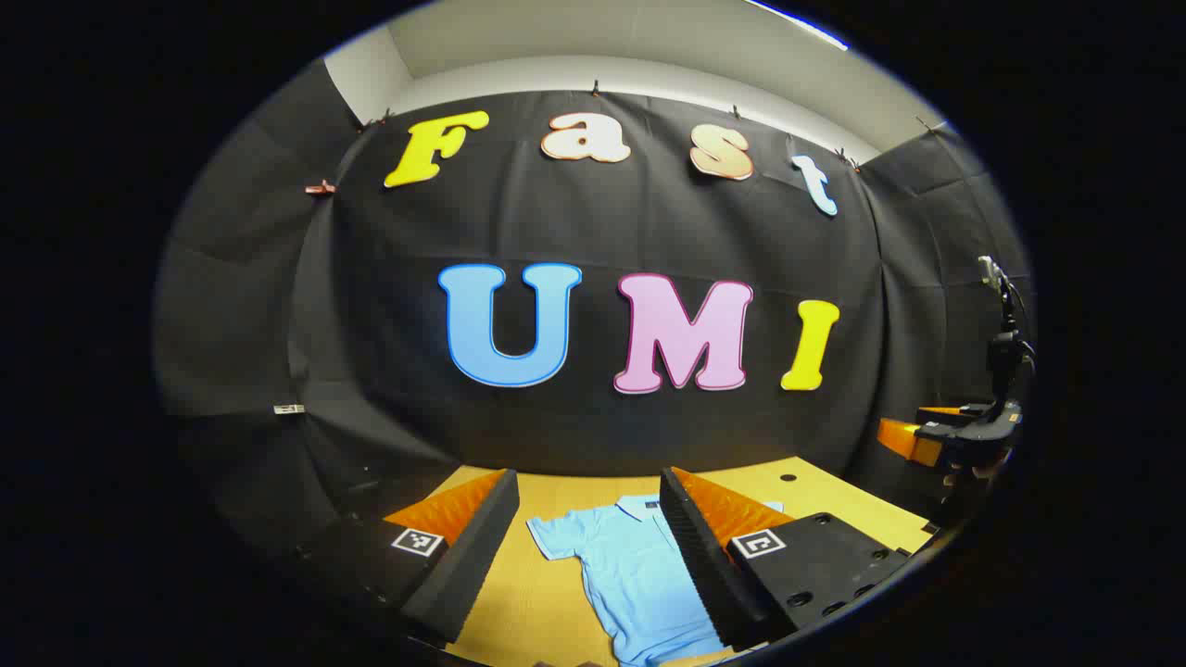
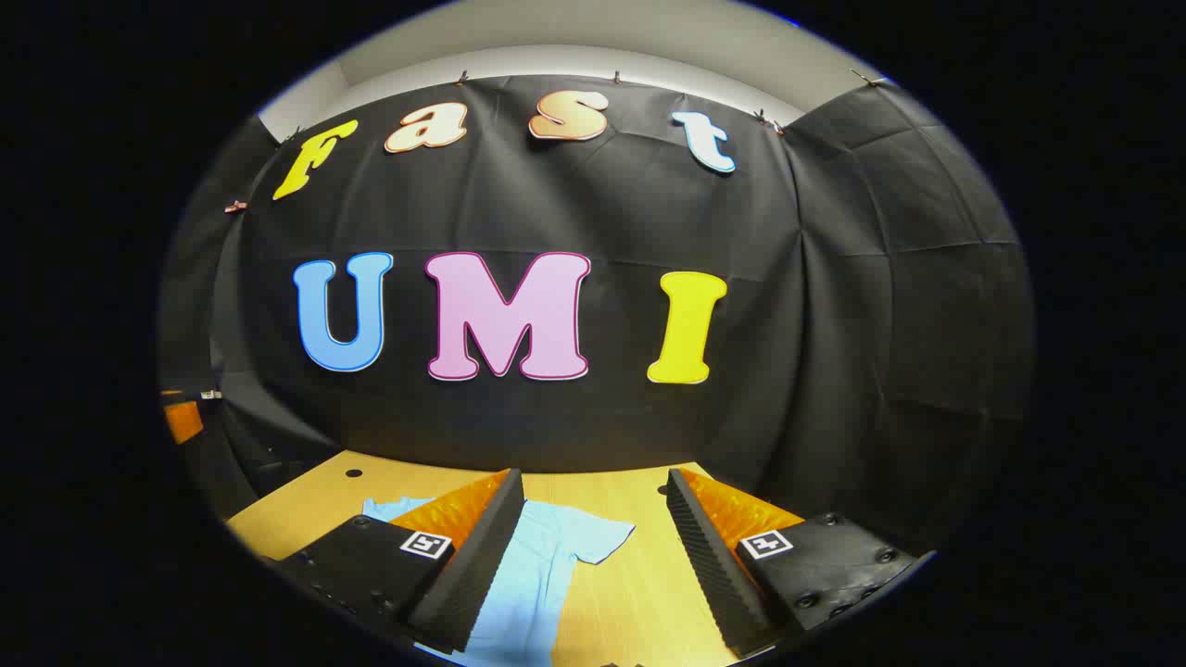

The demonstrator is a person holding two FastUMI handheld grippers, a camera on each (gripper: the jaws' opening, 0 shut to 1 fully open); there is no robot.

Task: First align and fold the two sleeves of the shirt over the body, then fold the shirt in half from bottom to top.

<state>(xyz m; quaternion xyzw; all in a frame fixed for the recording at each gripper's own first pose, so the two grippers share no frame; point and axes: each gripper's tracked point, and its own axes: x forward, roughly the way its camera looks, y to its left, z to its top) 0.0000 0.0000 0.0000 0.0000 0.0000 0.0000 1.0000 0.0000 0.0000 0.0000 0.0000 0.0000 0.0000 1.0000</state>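
Both fingers [image 1: 482,547] of the left gripper [image 1: 584,547] stand wide apart at the bottom of the left gripper view, jaws open and holding nothing. Between and below them lies the shirt [image 1: 630,574], light blue, spread flat on the table [image 1: 547,593]. Its collar [image 1: 639,505] points away from the gripper, toward the wall. 1 short sleeve [image 1: 554,535] sticks out flat just inside the gripper's left finger, while the other side of the shirt runs under the right finger and is partly hidden by it. Neither finger touches the cloth as far as can be told; the gripper hangs above it.

Off to this gripper's right, near the table edge, the right gripper [image 1: 954,435] shows side-on, held up well apart from the shirt; whose fingers are hard to make out there.

From the right gripper view, the right gripper [image 2: 593,547] has its 2 fingers [image 2: 713,556] spread as well, open, with nothing between them but bare table [image 2: 639,593]. The shirt [image 2: 537,574] lies under and just past this gripper's left finger, with 1 sleeve [image 2: 593,537] reaching into the gap between the fingers and lying flat. A bit of the far sleeve [image 2: 389,507] peeks out beyond the left finger. Both sleeves lie unfolded, out from the body.
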